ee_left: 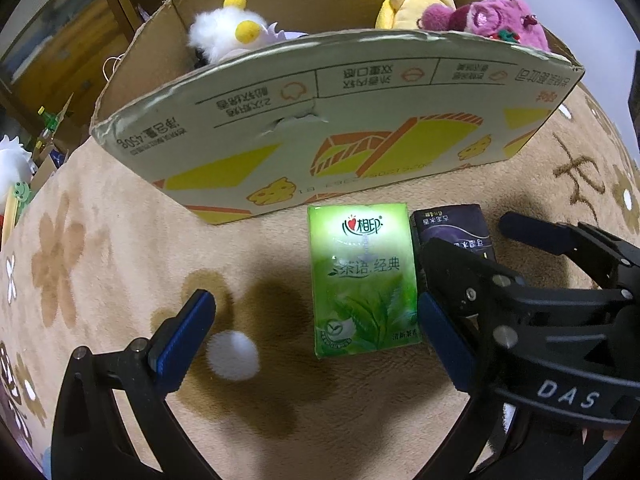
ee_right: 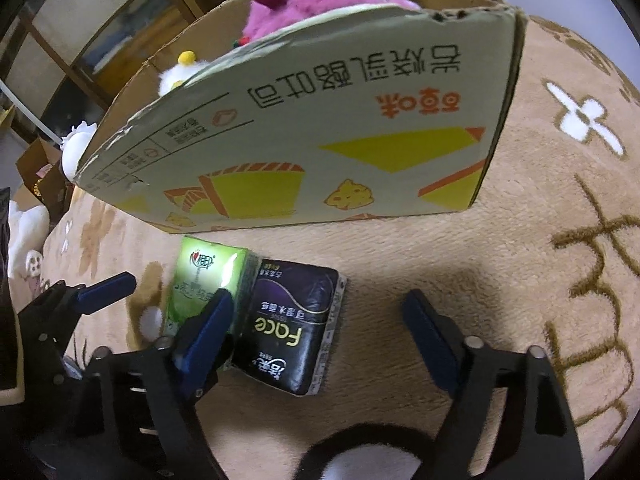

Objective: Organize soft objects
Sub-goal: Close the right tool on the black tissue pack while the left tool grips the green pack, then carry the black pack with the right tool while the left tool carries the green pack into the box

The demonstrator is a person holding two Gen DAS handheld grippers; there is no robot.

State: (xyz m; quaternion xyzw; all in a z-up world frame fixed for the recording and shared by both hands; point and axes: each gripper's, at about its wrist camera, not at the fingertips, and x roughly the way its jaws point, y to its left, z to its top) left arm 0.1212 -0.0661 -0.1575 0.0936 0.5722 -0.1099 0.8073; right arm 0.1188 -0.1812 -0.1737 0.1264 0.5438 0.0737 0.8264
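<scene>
A green tissue pack point(ee_left: 360, 280) lies on the tan blanket between the wide-spread fingers of my left gripper point(ee_left: 314, 298); the pads do not press on it. Right beside it sits a dark "Face" tissue pack point(ee_right: 292, 328), flanked by my right gripper point(ee_right: 320, 298). That gripper's left pad is at the pack's edge and its right pad stands clear. The green pack point(ee_right: 204, 280) shows left of the dark one, which is also in the left wrist view point(ee_left: 456, 224). Behind both stands an open cardboard box point(ee_left: 320, 128) holding a white plush point(ee_left: 224, 32), a yellow plush point(ee_left: 408, 4) and a pink plush point(ee_left: 488, 20).
A white pom-pom point(ee_left: 232, 354) rests on the flower-patterned blanket point(ee_left: 100, 240) near my left finger. Off the blanket's left edge are more white plush toys point(ee_right: 24, 232) and a small carton point(ee_right: 36, 172). Wooden furniture point(ee_left: 60, 40) stands behind the box.
</scene>
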